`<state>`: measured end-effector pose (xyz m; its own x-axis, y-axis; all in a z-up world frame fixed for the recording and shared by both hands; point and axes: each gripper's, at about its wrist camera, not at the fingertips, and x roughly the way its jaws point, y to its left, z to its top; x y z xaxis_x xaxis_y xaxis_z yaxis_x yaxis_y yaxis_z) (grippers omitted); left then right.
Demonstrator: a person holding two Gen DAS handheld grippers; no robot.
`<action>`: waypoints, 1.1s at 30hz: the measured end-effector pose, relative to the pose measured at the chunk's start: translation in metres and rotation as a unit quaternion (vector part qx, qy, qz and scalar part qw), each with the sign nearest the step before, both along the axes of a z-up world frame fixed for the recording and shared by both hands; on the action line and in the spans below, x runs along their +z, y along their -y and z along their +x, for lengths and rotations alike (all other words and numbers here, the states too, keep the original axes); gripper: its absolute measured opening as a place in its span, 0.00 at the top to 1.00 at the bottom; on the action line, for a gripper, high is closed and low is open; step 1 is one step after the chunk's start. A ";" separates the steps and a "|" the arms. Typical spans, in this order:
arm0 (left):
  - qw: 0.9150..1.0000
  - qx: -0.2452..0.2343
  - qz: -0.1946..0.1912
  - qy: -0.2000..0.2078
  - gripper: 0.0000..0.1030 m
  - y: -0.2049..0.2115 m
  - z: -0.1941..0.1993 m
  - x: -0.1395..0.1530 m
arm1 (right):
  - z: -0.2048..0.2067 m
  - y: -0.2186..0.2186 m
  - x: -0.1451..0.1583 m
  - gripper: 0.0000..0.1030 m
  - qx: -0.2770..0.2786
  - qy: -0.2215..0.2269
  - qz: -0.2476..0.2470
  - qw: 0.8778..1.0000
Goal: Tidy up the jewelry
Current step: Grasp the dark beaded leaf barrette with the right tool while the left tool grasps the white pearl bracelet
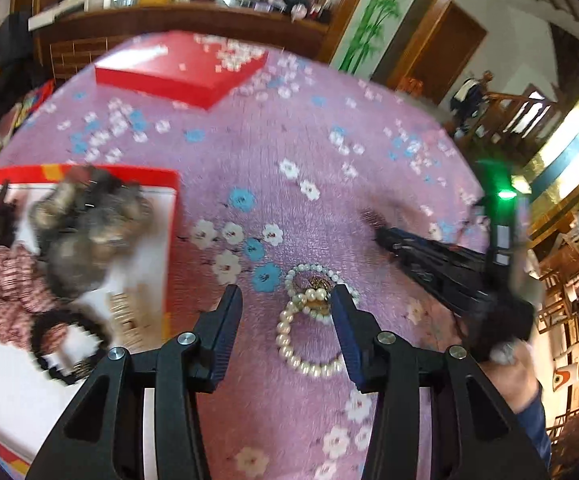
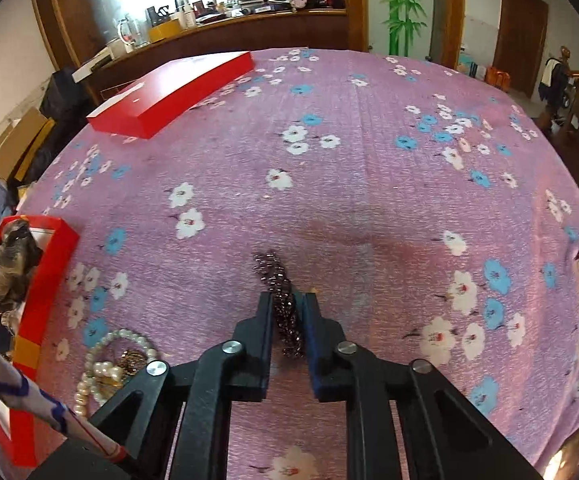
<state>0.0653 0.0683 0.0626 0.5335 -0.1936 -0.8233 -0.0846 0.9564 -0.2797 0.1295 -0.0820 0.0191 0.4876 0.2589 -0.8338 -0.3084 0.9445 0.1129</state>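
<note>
The step in hand looks like a pickup: the right gripper [image 2: 288,300] is clamped on a dark beaded chain [image 2: 279,280] that lies on the flowered cloth of the surface [image 2: 369,184], towards its near edge and about midway across. The chain's long axis runs along the gripper's own line, away from the near edge towards the far one; one end pokes out past the fingertips and the other bunches between the jaws, nearer the camera. Most of it seems still to rest on the cloth. The left gripper [image 1: 287,300] hovers with its jaws apart over a cluster of pearl bracelets [image 1: 309,320] near the same near edge; its right finger overlaps the cluster in the picture, but no pad presses on it, so nothing is held. The bracelets lie as flat overlapping loops round a gold piece, with no clear pointing direction. An open red box [image 1: 171,240] already holding hair ties and a fluffy clip sits towards the left edge, just beside the pearls; a closed red box [image 2: 169,92] lies near the far left corner. The next move probably calls for lifting the chain clear without letting the loose end drag, then carrying it left to the open box.
</note>
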 end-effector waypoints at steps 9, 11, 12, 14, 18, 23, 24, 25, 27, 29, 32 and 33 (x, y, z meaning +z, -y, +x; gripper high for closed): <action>0.998 0.024 0.023 -0.050 0.73 0.008 0.031 -0.037 | 0.001 0.026 0.014 0.89 -0.043 -0.016 0.061 0.997; 0.998 0.023 0.035 -0.046 0.73 0.012 0.034 -0.040 | -0.001 0.026 0.018 0.89 -0.042 -0.014 0.068 0.997; 0.998 0.022 0.041 -0.044 0.73 0.014 0.034 -0.040 | -0.001 0.025 0.019 0.89 -0.042 -0.013 0.069 0.997; 0.998 0.022 0.053 -0.035 0.74 0.018 0.034 -0.040 | -0.003 0.024 0.020 0.89 -0.040 -0.012 0.070 0.997; 0.995 0.011 0.095 -0.014 0.95 0.028 0.035 -0.042 | -0.004 0.024 0.022 0.89 -0.041 -0.011 0.074 0.996; 0.997 -0.004 0.073 0.012 0.96 0.027 0.032 -0.034 | -0.007 0.025 0.025 0.89 -0.045 -0.007 0.079 0.996; 0.998 -0.003 0.061 0.024 0.96 0.024 0.030 -0.029 | -0.008 0.026 0.026 0.89 -0.045 -0.006 0.083 0.996; 0.998 -0.001 0.046 0.043 0.96 0.020 0.026 -0.021 | -0.009 0.027 0.028 0.89 -0.045 -0.003 0.086 0.995; 0.997 0.002 0.030 0.068 0.96 0.016 0.022 -0.011 | -0.011 0.028 0.032 0.89 -0.046 0.001 0.092 0.995; 0.996 0.001 0.020 0.083 0.96 0.015 0.021 -0.005 | -0.012 0.029 0.034 0.89 -0.046 0.002 0.100 0.994; 0.996 0.000 0.013 0.090 0.96 0.015 0.021 -0.002 | -0.014 0.028 0.035 0.89 -0.046 0.003 0.101 0.994; 0.996 0.000 0.012 0.094 0.96 0.016 0.019 0.000 | -0.014 0.028 0.035 0.89 -0.046 0.003 0.101 0.994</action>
<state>0.0847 0.0528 0.0624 0.6785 -0.1759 -0.7132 -0.0327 0.9627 -0.2685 0.1159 -0.1099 0.0541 0.5217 0.3750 -0.7663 -0.2230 0.9269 0.3017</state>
